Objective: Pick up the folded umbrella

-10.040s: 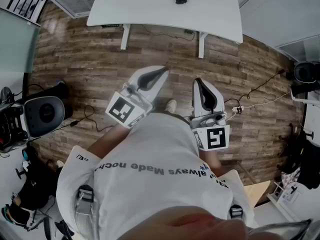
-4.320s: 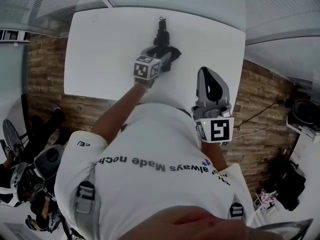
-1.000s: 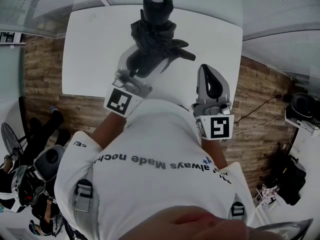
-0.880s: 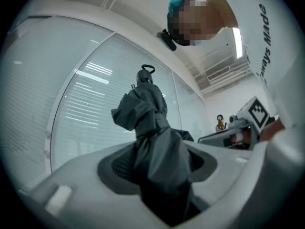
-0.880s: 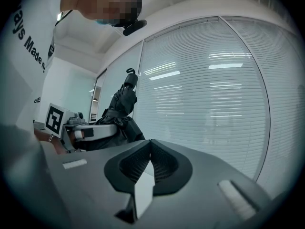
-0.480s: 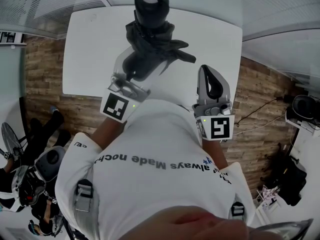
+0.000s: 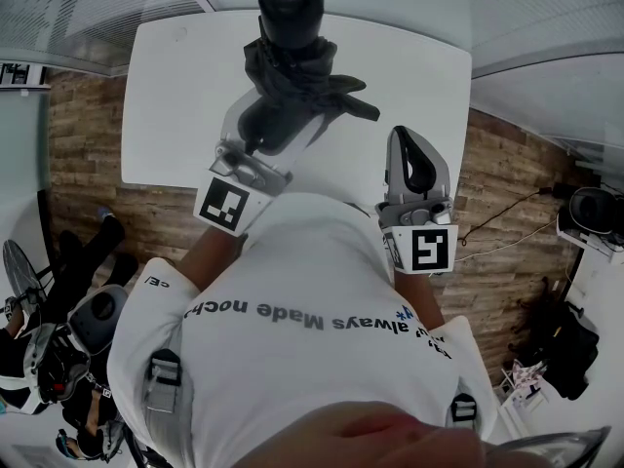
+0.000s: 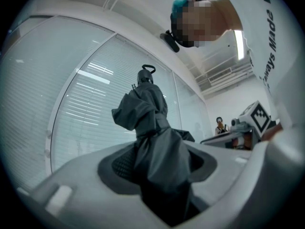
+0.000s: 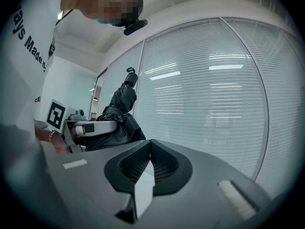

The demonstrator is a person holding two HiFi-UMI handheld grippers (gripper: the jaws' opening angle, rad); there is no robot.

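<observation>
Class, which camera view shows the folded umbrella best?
The left gripper view: the folded umbrella fills the centre, clamped in the jaws of the left tool, strap loop on top. The head view shows it foreshortened from above; the right gripper view shows it small, off to the left.

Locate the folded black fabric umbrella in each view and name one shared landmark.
Head view: black umbrella top centre, over the white table, clamped in the left gripper.
Left gripper view: centre, rising from between the jaws.
Right gripper view: left of centre.
Shared landmark: slatted window blinds.
</observation>
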